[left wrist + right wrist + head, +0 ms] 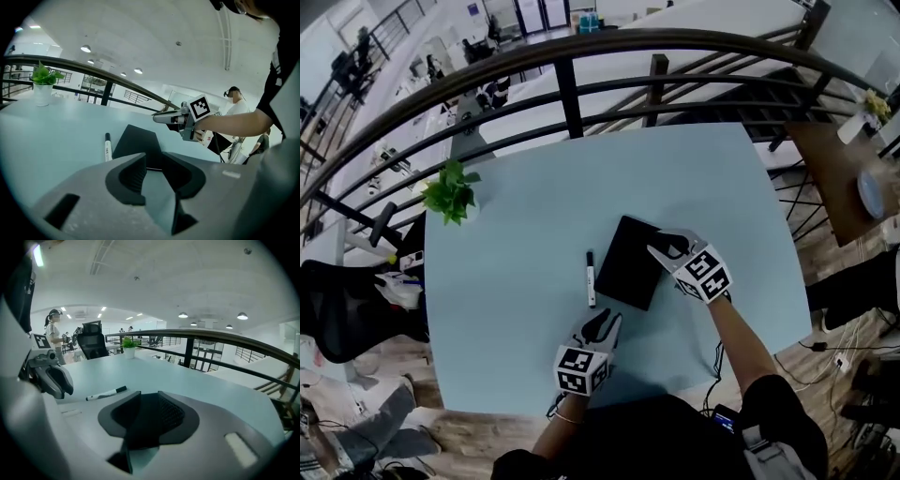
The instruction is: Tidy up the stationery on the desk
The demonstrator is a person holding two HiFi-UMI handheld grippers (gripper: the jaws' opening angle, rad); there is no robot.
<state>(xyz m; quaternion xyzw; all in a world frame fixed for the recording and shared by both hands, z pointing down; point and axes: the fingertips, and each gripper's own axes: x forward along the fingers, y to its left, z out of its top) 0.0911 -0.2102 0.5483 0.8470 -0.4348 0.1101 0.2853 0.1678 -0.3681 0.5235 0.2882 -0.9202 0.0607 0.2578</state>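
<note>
You've got a slim white marker (590,278), black-capped, lying flat just beside a flat black rectangular notebook (630,262), not touching.

Grey left gripper (602,319), grey right gripper (664,246), black jaws, dark sleeves (780,401)

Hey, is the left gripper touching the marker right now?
Apart. The left gripper view shows the marker lying on the table ahead and to the left of the left gripper, with only bare table between its open jaws.
</note>
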